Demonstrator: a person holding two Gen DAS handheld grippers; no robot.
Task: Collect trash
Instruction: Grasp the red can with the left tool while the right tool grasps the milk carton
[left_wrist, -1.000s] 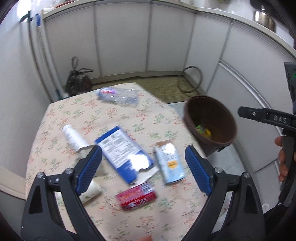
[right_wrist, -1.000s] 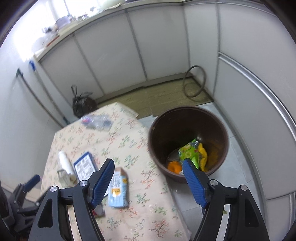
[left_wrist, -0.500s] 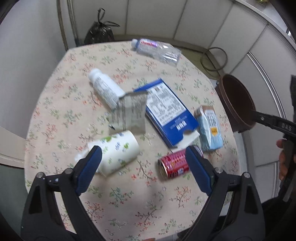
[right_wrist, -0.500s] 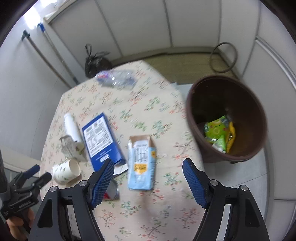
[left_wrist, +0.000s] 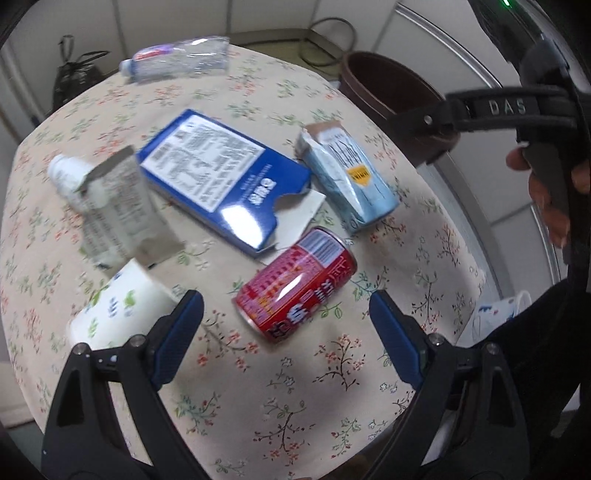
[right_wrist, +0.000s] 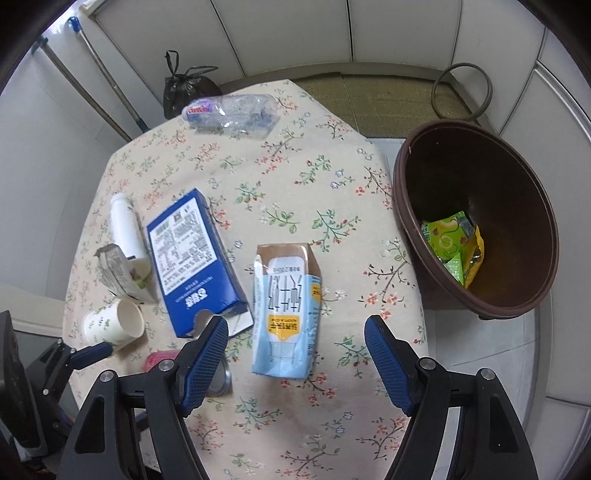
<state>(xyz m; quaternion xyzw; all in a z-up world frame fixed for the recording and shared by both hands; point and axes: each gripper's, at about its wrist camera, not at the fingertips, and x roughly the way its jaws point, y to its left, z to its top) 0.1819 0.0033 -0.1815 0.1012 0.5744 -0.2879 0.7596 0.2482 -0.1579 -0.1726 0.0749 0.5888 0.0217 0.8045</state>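
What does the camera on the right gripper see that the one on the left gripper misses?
Only the right wrist view looks into the brown bin, showing green and yellow wrappers at its bottom, plus broom handles against the wall. Only the left wrist view shows the whole red can and the person's hand on the other gripper's handle. Both show the flowered tablecloth, blue box, light blue carton, paper cup, white bottle, crushed clear bottle and black bag. Both grippers are open and empty.
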